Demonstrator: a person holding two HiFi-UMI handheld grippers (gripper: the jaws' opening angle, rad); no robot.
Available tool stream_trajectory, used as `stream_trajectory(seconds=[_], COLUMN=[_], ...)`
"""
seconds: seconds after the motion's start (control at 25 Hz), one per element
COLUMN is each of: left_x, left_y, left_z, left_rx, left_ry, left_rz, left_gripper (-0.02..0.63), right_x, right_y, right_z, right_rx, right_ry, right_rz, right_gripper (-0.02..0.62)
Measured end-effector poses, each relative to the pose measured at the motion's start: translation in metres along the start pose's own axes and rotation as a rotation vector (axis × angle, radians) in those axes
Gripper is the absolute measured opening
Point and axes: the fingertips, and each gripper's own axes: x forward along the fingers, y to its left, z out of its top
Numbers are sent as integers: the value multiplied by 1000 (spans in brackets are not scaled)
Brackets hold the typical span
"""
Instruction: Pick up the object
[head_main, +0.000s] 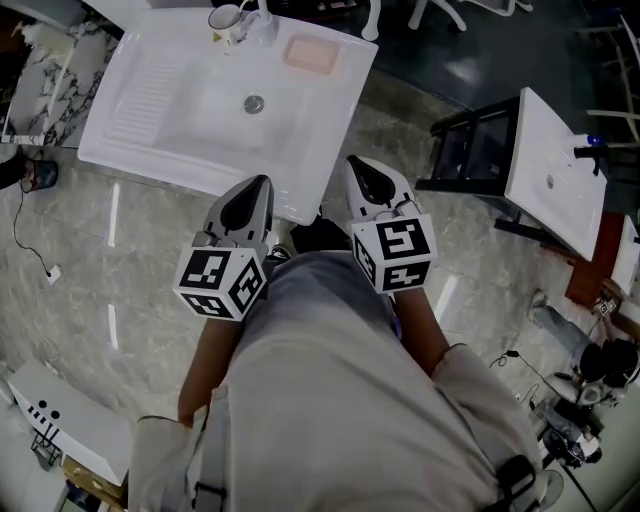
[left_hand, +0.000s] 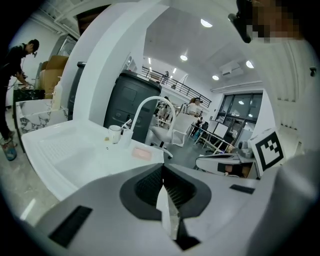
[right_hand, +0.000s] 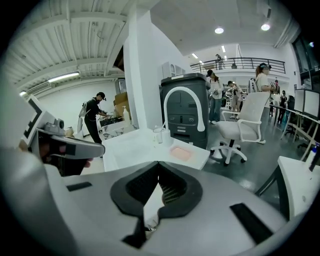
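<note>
A white sink unit (head_main: 150, 130) stands ahead of me on the marble floor. On its far right corner lies a pink pad (head_main: 310, 55), like a soap or sponge, also in the left gripper view (left_hand: 142, 153) and the right gripper view (right_hand: 181, 153). A white cup (head_main: 226, 18) stands beside the tap at the sink's back edge. My left gripper (head_main: 258, 184) and right gripper (head_main: 356, 164) are held side by side in front of the sink's near edge, well short of the pad. Both have their jaws together with nothing between them (left_hand: 163, 167) (right_hand: 158, 165).
A second white sink (head_main: 556, 170) on a black frame stands to the right. Cables and gear lie at the floor's right edge (head_main: 585, 400), and a white box (head_main: 60, 420) at lower left. A white office chair (right_hand: 245, 122) and several people are beyond the sink.
</note>
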Motion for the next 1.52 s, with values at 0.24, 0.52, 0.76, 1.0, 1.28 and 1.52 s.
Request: stream_trajectory(seconds=[0.24, 0.52, 0.76, 1.0, 1.28, 1.52], left_x=[22, 35, 38, 39, 45, 49], left_y=[0, -7, -6, -5, -1, 7], left_z=[7, 5, 2, 2, -4, -5], left_rx=[3, 5, -9, -15, -30, -34], left_ry=[-4, 2, 5, -6, 9, 17], left_rz=[36, 69, 91, 106, 106, 106], left_gripper=[3, 3, 3, 3, 3, 3], right_x=[15, 27, 39, 47, 59, 71], right_y=[-20, -37, -42, -48, -53, -51], right_z=[6, 6, 7, 6, 0, -6], right_rx=[-14, -32, -70, -97, -105, -98], right_ry=[-1, 3, 3, 3, 31, 46], right_rz=[31, 78, 109, 121, 116, 122], right_gripper=[11, 11, 11, 12, 12, 14])
